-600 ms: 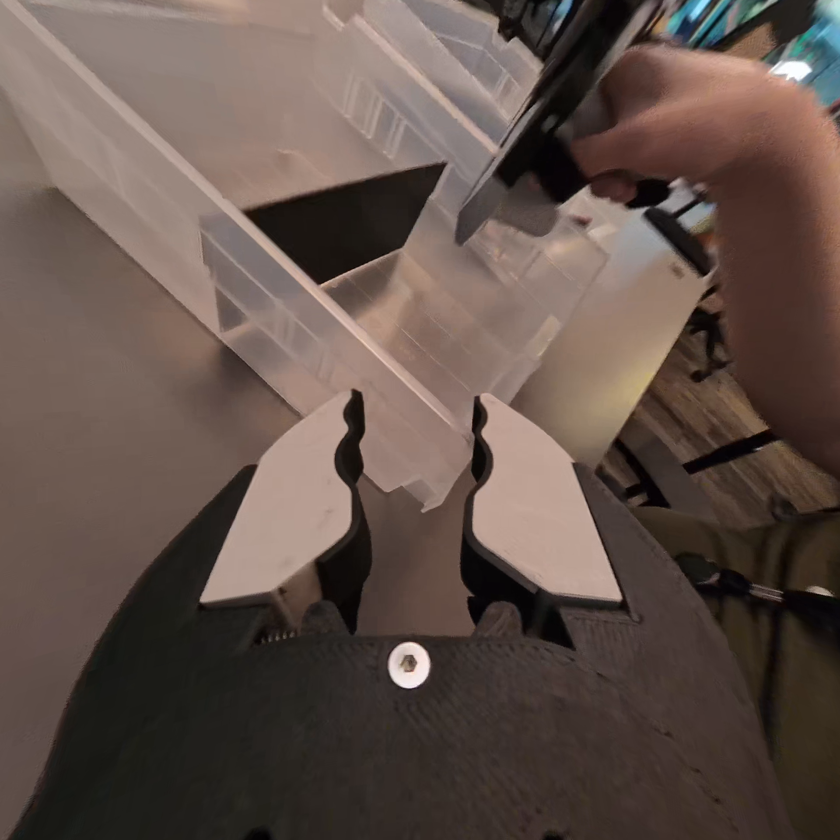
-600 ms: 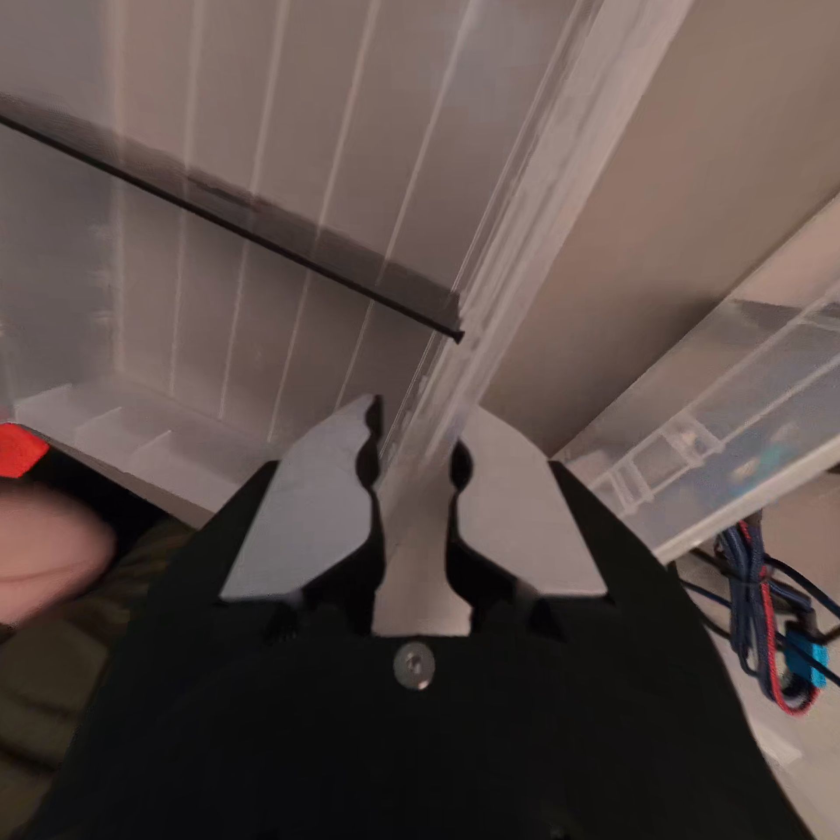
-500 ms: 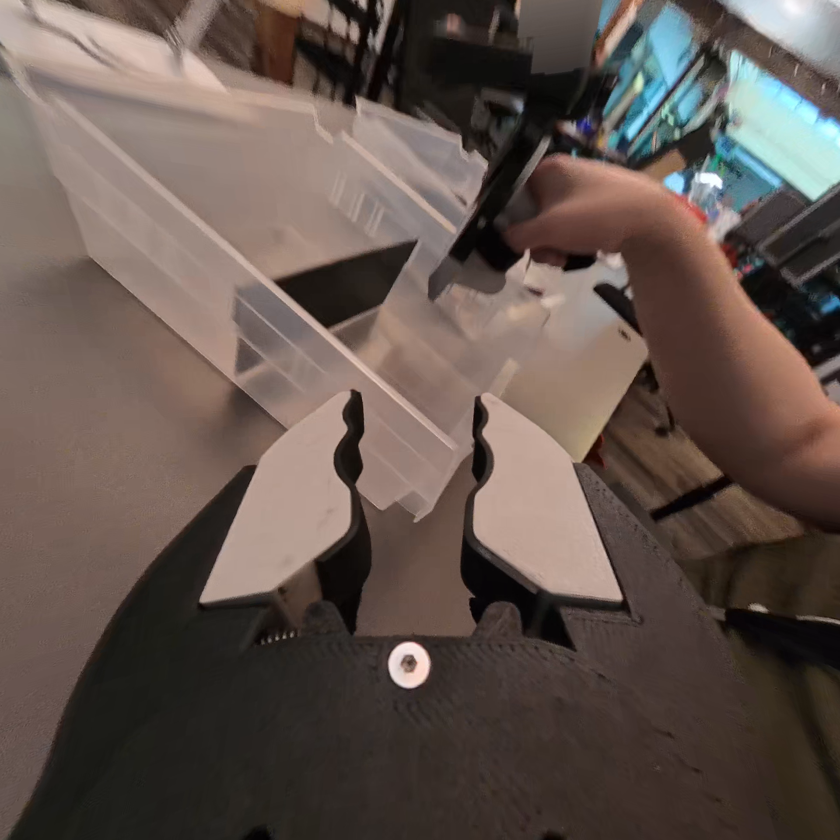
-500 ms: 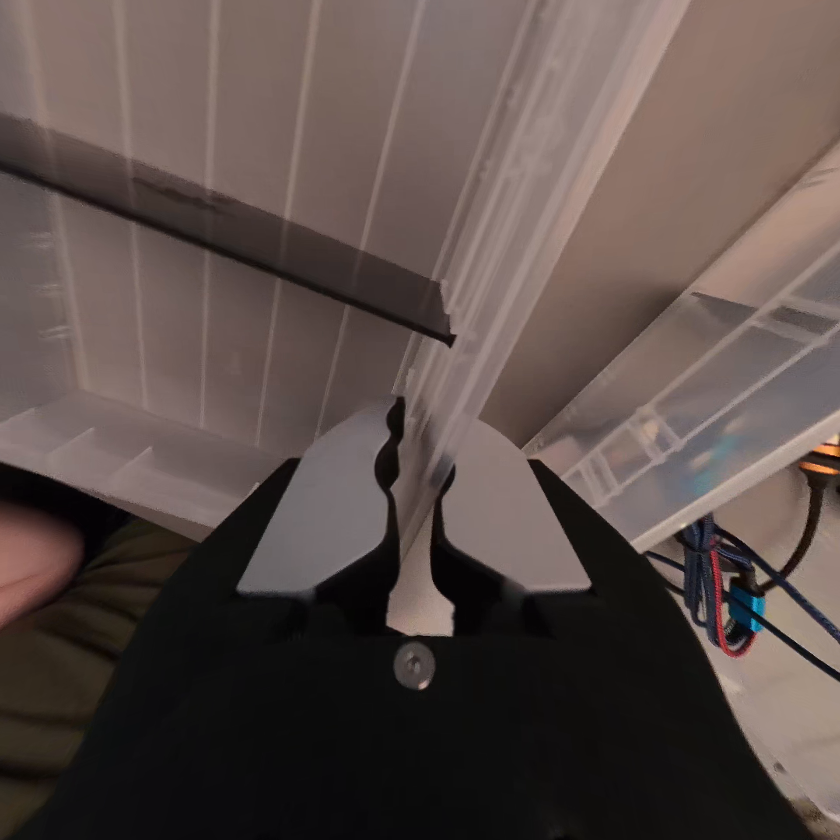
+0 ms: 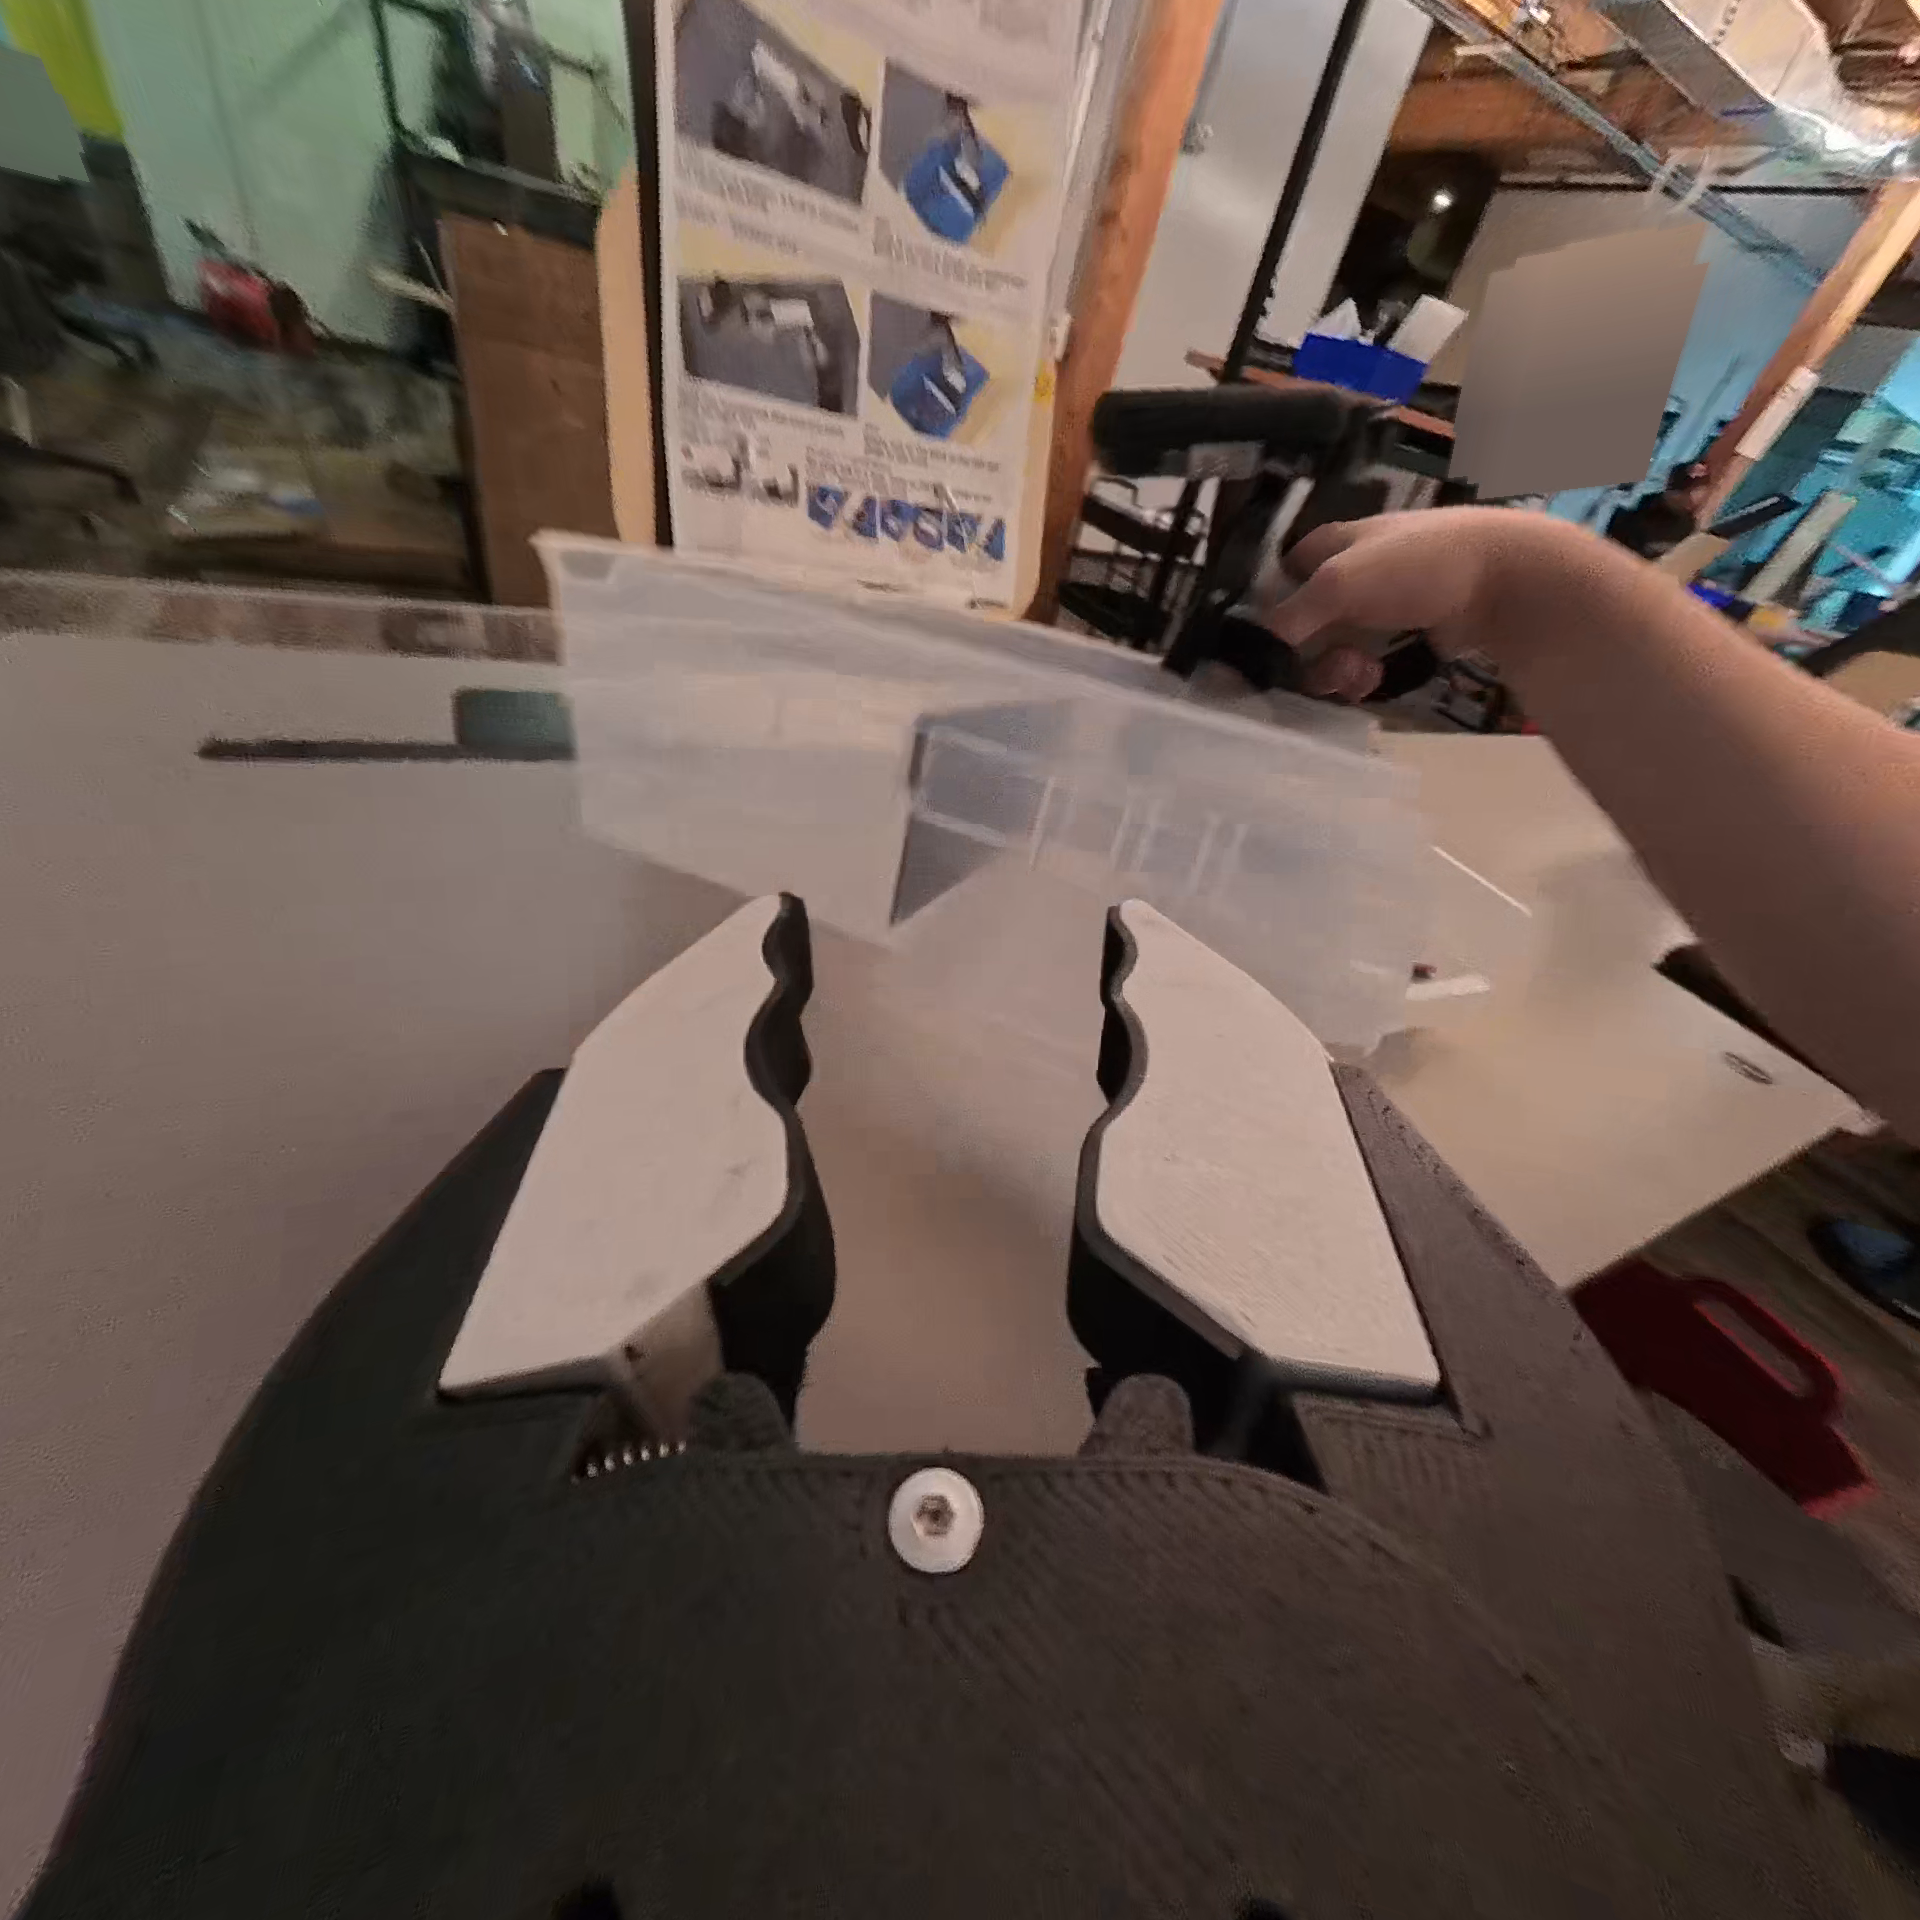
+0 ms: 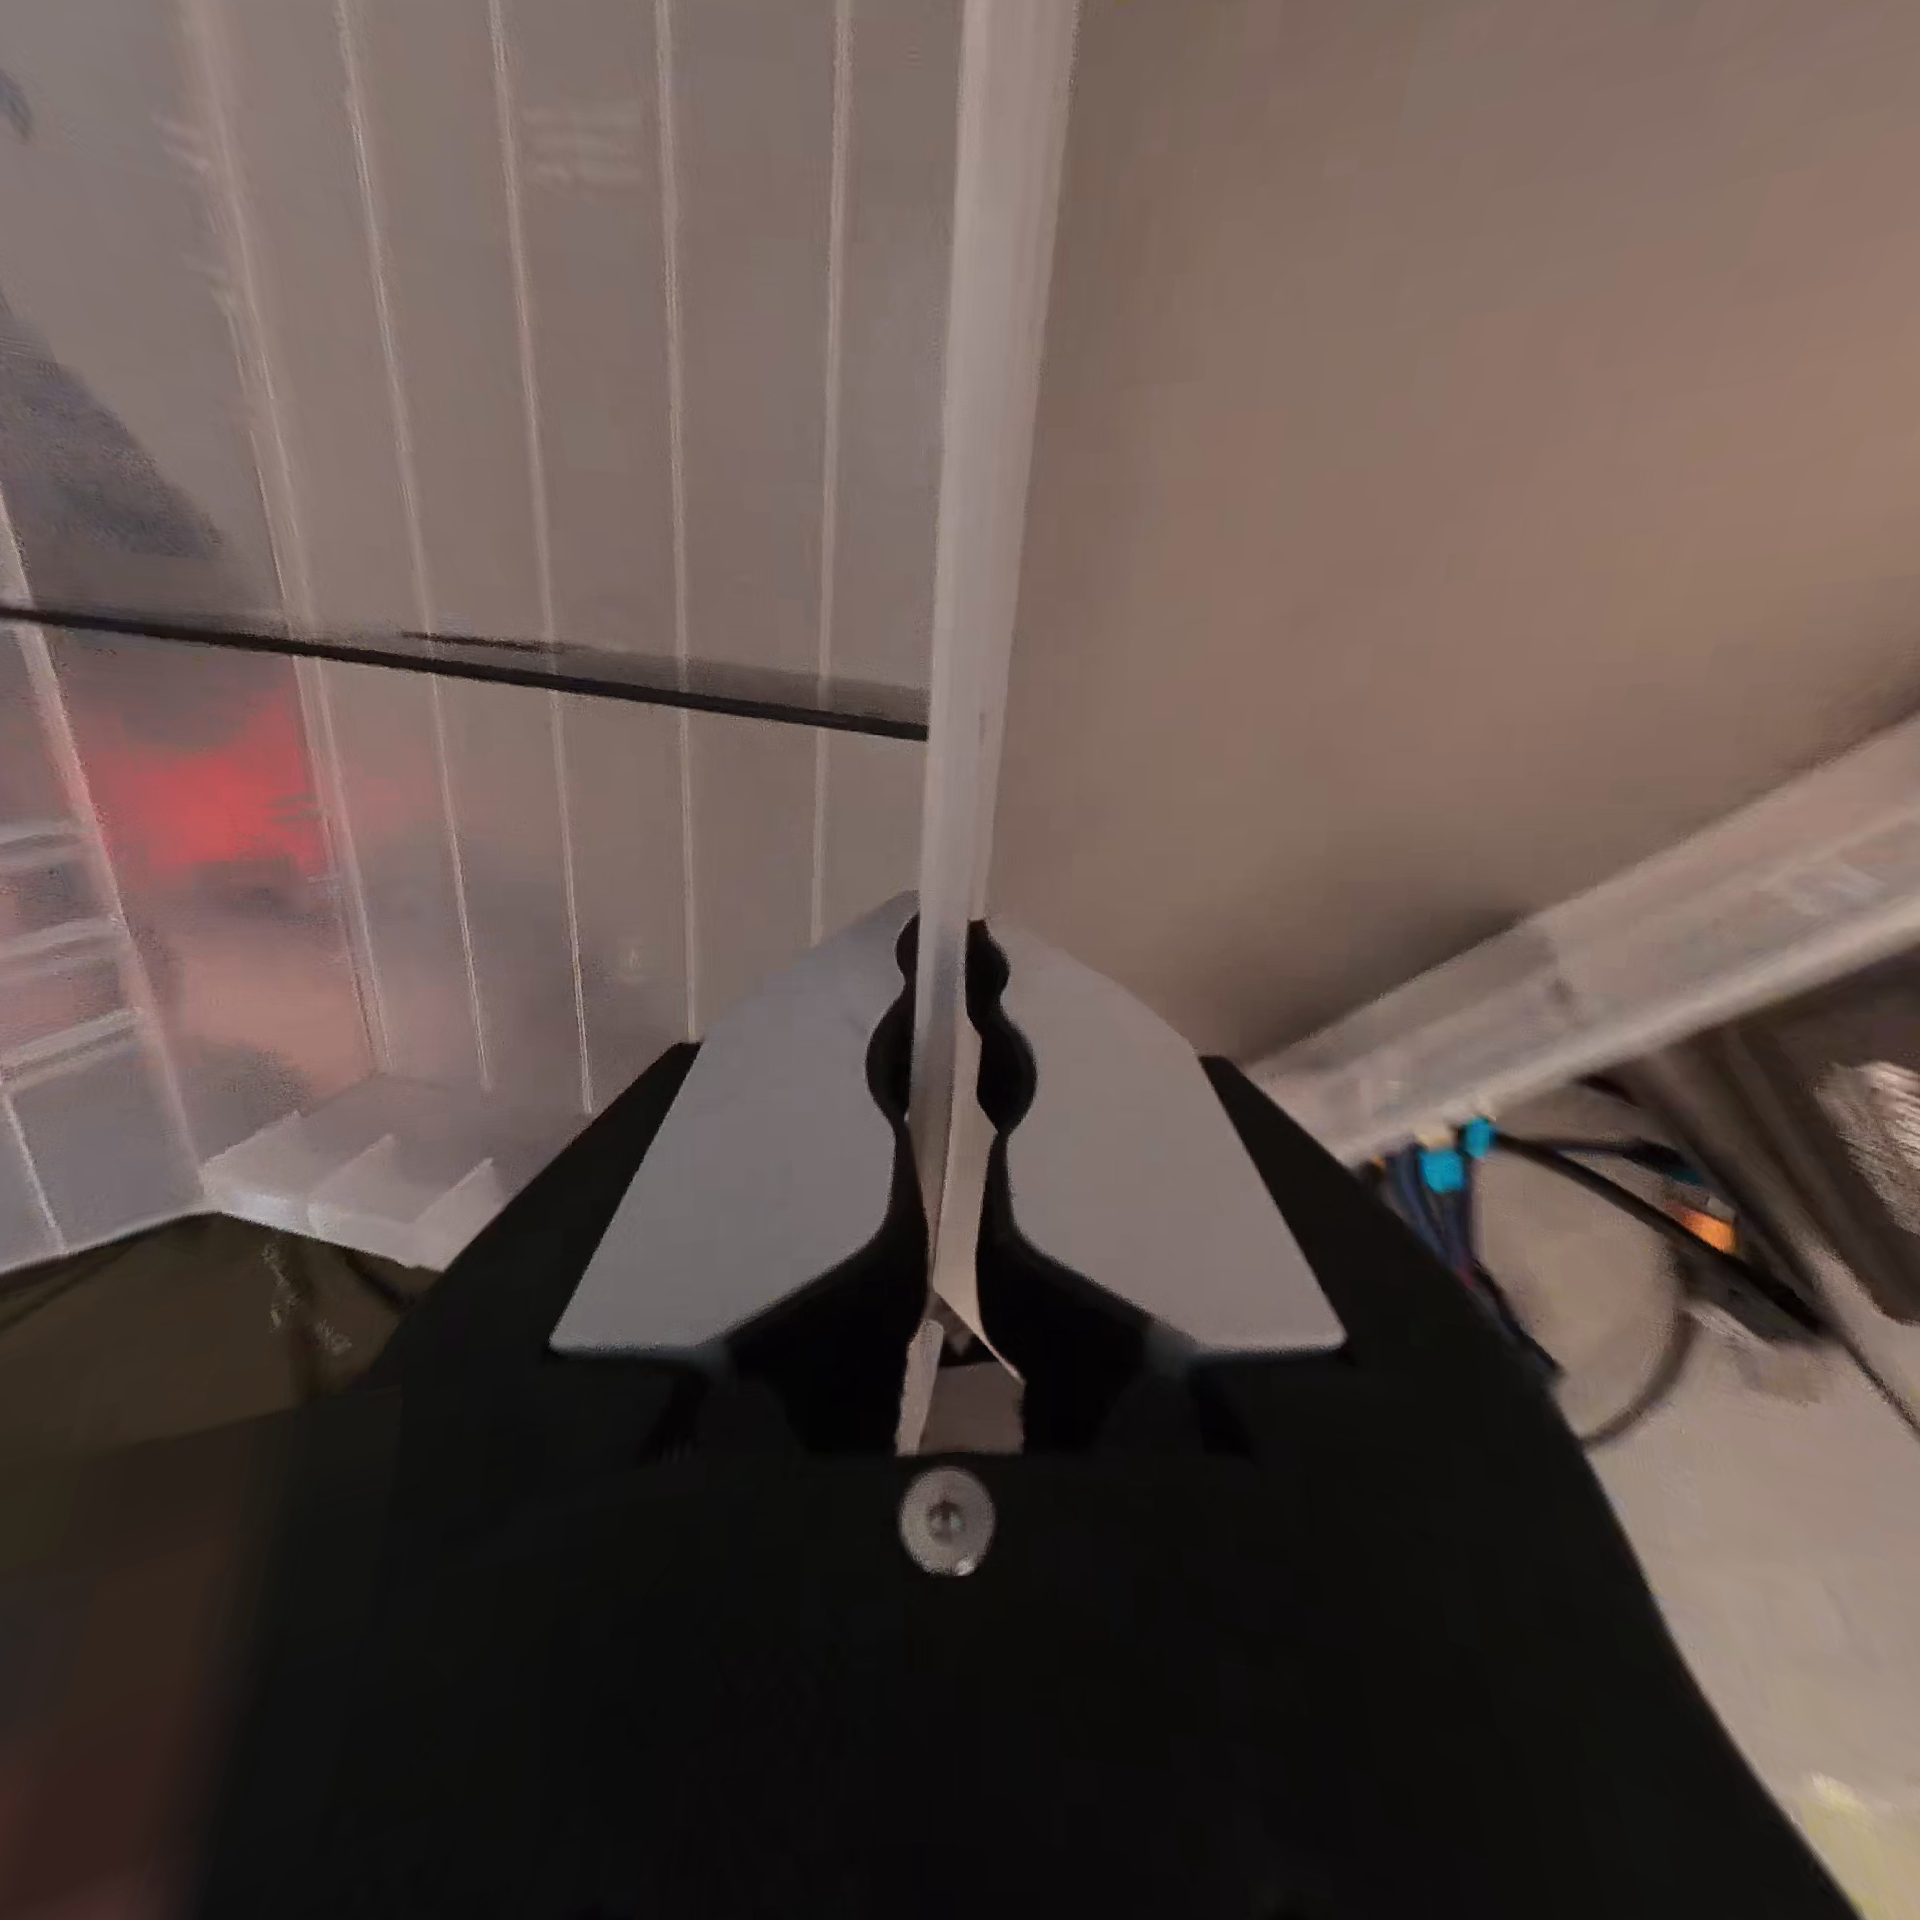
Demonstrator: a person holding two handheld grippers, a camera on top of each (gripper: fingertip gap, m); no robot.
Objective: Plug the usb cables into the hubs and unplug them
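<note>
**Clear bin lifted by its rim; cables wait beyond**

Right gripper (image 6: 940,940) is clenched on the thin wall of a clear plastic bin (image 6: 520,416), its jaws pinching the rim edge-on. From the left wrist view the bin (image 5: 1039,758) appears raised and tilted above the table (image 5: 260,935), carried by the person's hand (image 5: 1382,592), with a dark divider panel (image 5: 956,810) standing inside it. Left gripper (image 5: 951,935) hangs released over bare tabletop, jaws wide apart and holding nothing.

The task's own things lie off to the side: a bundle of usb cables (image 6: 1455,1174), blue with bright connector ends, sits past a second clear container (image 6: 1662,914) at the right edge of the right wrist view. No hub can be made out with certainty.

Judging by this, plugging has not begun; the step in hand looks like clearing or placing the bin. The next move probably calls for setting the bin down flat, letting go, then reaching for a cable end.

The table is pale grey and matte. Behind it stand a poster board (image 5: 852,260), a wooden post (image 5: 1122,260), shelving and workshop clutter, much of it blurred.
</note>
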